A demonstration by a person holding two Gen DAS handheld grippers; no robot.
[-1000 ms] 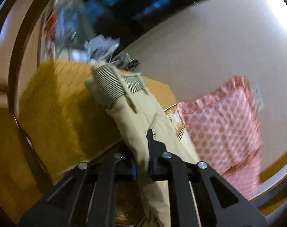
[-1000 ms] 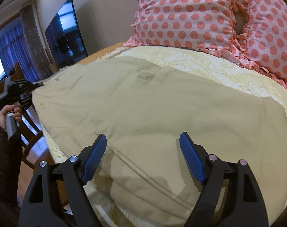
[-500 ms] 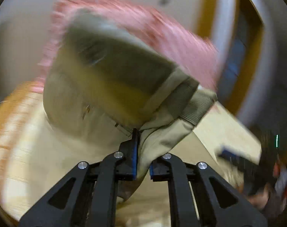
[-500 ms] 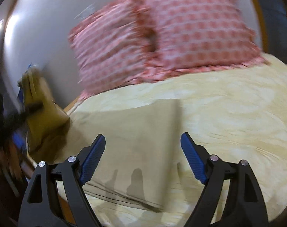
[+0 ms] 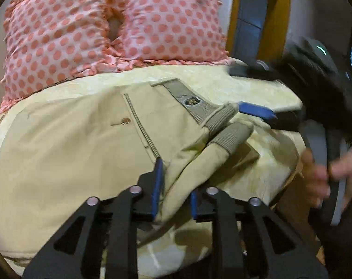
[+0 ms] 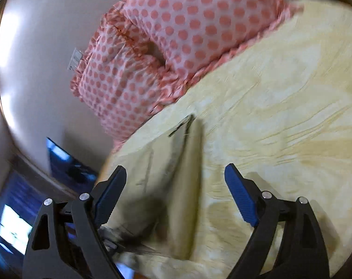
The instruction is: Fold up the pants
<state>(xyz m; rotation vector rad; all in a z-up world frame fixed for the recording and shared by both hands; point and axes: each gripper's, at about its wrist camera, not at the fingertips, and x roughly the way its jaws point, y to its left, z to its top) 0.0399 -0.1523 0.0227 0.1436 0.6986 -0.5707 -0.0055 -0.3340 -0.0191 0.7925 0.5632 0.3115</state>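
Beige pants (image 5: 78, 148) lie on a yellow bedspread (image 5: 252, 86), waistband with a small badge (image 5: 191, 102) toward the pillows. My left gripper (image 5: 173, 186) is shut on the two ribbed leg cuffs' fabric (image 5: 224, 130), laid over the waist area. My right gripper (image 6: 176, 188) is open and empty, just above the folded pants (image 6: 173, 174) near the bed's edge. It also shows in the left wrist view (image 5: 257, 112), blurred, at the right.
Two pink polka-dot pillows (image 5: 115, 28) lean against the wall at the head of the bed. The person's hand (image 5: 324, 174) is at the right in the left wrist view. A dark screen (image 6: 66, 162) hangs on the wall beyond the bed's edge.
My left gripper has swung the leg ends over from beside the bed and laid them on the waist part. My right gripper has turned and moved toward the folded edge, still open.
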